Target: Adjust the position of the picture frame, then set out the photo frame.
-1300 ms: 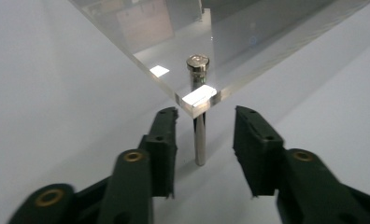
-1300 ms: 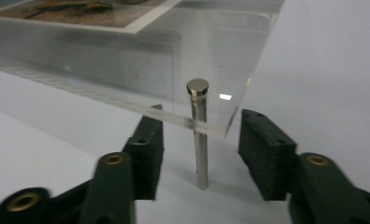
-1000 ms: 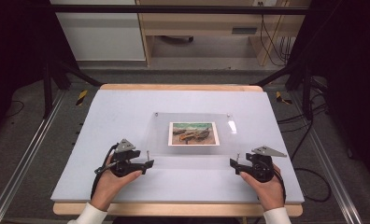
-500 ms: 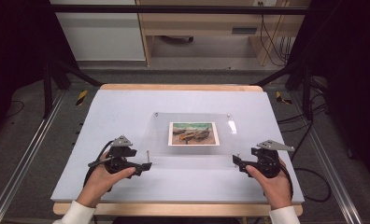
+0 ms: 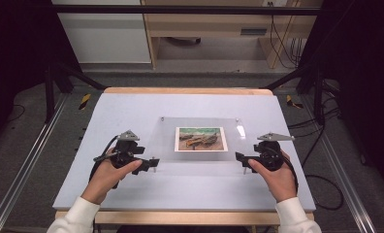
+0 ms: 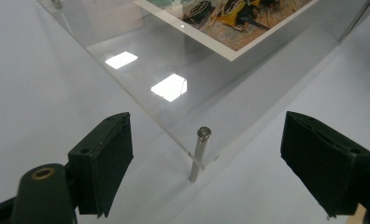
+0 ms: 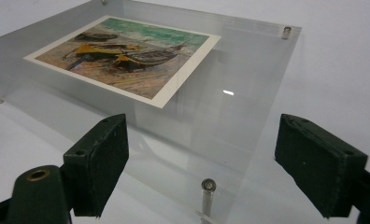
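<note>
A clear acrylic panel (image 5: 200,154) stands on short metal pins in the middle of the table, with a boat picture (image 5: 200,139) lying on it. My left gripper (image 5: 152,164) hovers at the panel's near left corner, open. In the left gripper view the corner pin (image 6: 199,154) stands between the jaws (image 6: 206,158), untouched. My right gripper (image 5: 241,160) is open at the near right corner. Its pin (image 7: 206,196) sits low between the jaws (image 7: 202,154), also clear of the pads. Both pairs of jaws have just been closing a little, with nothing pressed.
The pale table top (image 5: 132,111) has a wooden front edge (image 5: 180,217). Cables trail from both grippers, and more lie on the floor at the right (image 5: 321,189). Metal rails run along both sides of the table.
Both hands have lifted and moved slightly up the picture, staying at the panel's near corners. The panel and picture have not moved.
</note>
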Tool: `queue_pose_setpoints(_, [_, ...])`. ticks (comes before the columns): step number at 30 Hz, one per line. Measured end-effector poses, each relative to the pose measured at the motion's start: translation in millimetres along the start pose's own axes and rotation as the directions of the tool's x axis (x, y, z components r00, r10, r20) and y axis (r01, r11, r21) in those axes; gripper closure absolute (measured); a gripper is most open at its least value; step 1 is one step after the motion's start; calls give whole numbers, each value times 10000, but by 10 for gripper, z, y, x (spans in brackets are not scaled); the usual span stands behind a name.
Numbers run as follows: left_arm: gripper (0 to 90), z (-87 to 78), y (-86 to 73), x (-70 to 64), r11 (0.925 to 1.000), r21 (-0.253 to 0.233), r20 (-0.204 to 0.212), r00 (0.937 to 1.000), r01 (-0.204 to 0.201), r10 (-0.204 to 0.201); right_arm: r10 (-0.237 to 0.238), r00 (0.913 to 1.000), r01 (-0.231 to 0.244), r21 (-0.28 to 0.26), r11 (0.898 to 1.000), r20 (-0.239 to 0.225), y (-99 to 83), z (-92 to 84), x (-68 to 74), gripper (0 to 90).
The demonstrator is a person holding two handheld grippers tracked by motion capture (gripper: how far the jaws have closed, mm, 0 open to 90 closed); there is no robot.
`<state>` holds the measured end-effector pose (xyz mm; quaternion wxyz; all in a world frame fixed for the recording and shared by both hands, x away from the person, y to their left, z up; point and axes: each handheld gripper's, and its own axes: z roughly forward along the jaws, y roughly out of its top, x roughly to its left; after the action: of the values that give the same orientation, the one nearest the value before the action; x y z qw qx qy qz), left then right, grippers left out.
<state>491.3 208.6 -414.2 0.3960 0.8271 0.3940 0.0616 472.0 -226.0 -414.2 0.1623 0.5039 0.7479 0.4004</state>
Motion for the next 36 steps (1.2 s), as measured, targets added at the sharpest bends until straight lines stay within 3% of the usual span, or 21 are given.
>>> queue_pose_setpoints(12, [179, 55, 42, 60, 9995, 118, -24, 9996, 279, -279, 142, 9994, -128, 478, 9988, -303, 16, 145, -13, 180])
queue_pose_setpoints(17, [235, 78, 64, 83, 9988, 141, 22, 9989, 467, -468, 269, 9989, -247, 549, 9982, -390, 20, 186, -38, 200])
queue_pose_setpoints(26, [296, 142, 72, 93, 9987, 173, -74, 9988, 475, -474, 360, 9977, -330, 526, 9981, -572, 27, 207, -54, 285])
queue_pose_setpoints(36, [336, 187, 81, 97, 9983, 146, 5, 9984, 568, -568, 642, 9968, -612, 632, 9961, -470, 9, 181, -113, 266])
